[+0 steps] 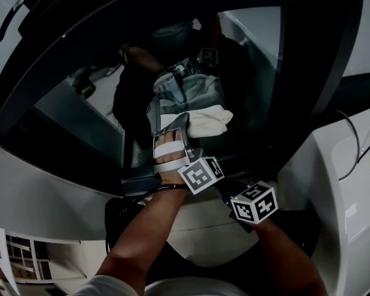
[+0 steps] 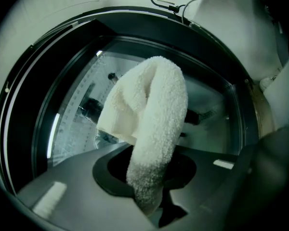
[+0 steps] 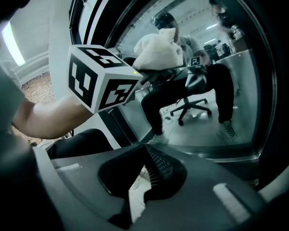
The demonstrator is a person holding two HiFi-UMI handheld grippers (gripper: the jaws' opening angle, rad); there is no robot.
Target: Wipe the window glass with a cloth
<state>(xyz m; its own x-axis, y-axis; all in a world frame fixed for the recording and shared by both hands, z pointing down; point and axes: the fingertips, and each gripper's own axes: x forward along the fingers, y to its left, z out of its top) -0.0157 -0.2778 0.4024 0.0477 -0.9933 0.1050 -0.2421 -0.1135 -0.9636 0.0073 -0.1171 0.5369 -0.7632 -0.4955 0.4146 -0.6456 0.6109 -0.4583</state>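
Left gripper (image 1: 172, 131) was clamped on the white cloth (image 1: 206, 121), with the cloth bunched up against the window glass (image 1: 253, 60), low by the dark frame. Right gripper (image 3: 137, 177) hovered just beside, below the sill, jaws drawn together, nothing between them.

An office, by the swivel chair (image 3: 194, 104) seen in the window glass (image 3: 243, 107).

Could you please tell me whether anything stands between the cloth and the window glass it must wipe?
Nothing visible does. The white cloth, clamped in the left tongs, sits right at the window glass with no object between them; the right tongs sit lower, off to the side.
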